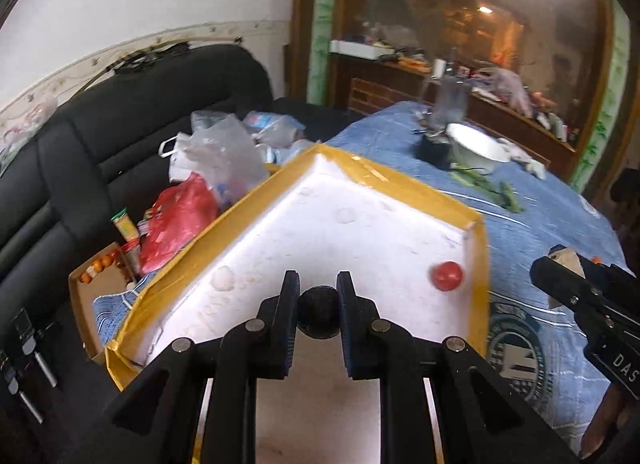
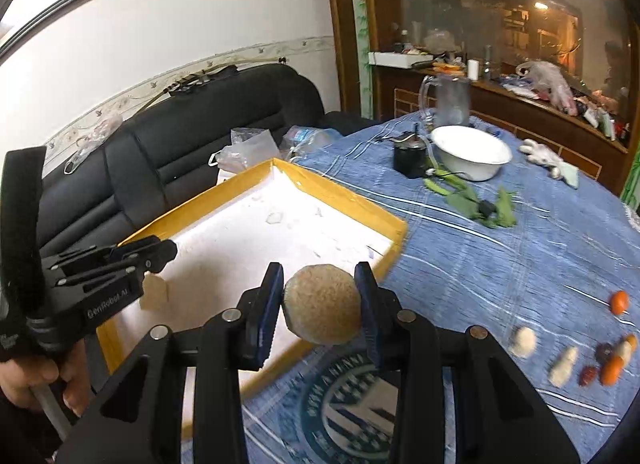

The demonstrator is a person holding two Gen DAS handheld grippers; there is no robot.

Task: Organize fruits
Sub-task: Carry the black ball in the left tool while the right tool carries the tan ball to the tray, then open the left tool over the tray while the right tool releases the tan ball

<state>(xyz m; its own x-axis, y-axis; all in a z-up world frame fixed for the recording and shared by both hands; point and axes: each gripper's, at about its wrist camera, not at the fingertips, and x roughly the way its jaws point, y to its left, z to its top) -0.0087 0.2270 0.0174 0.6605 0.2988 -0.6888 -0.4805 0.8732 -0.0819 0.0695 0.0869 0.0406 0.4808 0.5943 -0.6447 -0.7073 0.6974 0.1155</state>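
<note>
The left gripper (image 1: pixel 318 304) has its jaws closed in against a small dark round fruit (image 1: pixel 319 314), pinched between the two pads. In the right wrist view it enters from 9 o'clock, its fingers pointing toward 3 o'clock, with a hand (image 2: pixel 36 388) wrapped round its handle at 8 o'clock. The right gripper (image 2: pixel 322 302) has its jaws wider set, clamped on a rough tan round fruit (image 2: pixel 322 310). In the left wrist view it reaches in from 4 o'clock, pointing toward 10 o'clock.
</note>
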